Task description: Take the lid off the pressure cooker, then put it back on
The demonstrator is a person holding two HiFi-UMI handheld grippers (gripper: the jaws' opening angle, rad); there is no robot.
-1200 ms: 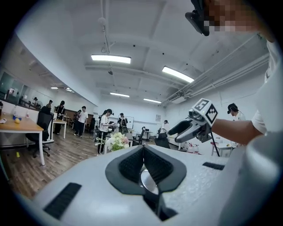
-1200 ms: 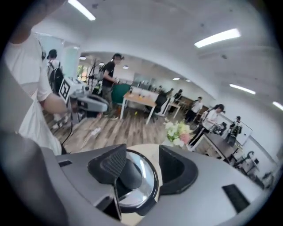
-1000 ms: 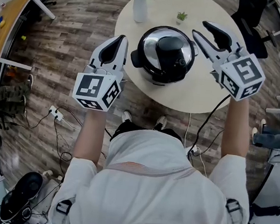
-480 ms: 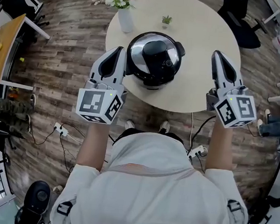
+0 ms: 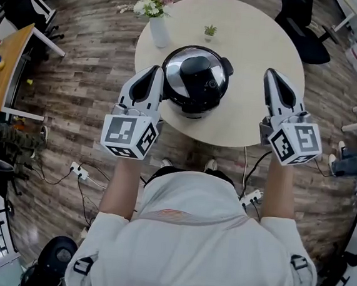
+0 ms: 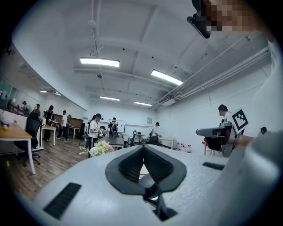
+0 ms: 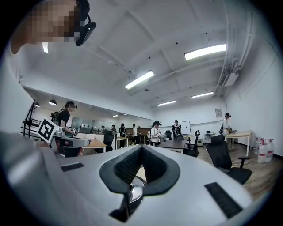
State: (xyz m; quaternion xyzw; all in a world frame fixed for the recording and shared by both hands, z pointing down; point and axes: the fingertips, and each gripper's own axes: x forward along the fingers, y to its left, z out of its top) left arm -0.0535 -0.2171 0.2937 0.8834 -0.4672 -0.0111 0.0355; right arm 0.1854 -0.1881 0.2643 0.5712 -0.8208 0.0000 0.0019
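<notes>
The pressure cooker [image 5: 195, 81], black with a shiny steel lid and a black top handle, stands on the near part of the round beige table [image 5: 244, 108]. The lid sits on the pot. My left gripper [image 5: 157, 70] hovers just left of the cooker, shut and empty. My right gripper [image 5: 270, 73] is over the table well to the right of the cooker, also shut and holding nothing. In the left gripper view the jaws [image 6: 143, 148] meet with nothing between them. The right gripper view shows the same for that gripper [image 7: 141, 148].
A white vase of flowers [image 5: 157, 24] and a small potted plant [image 5: 209, 30] stand behind the cooker. A black office chair [image 5: 300, 25] is beyond the table. A wooden desk [image 5: 4, 59] lies far left. Cables and a power strip [image 5: 78, 172] are on the floor.
The right gripper, open and angled in towards the cooker a second ago, has shut and swung out to the right, now pointing straight ahead. The left gripper edged forward beside the cooker.
</notes>
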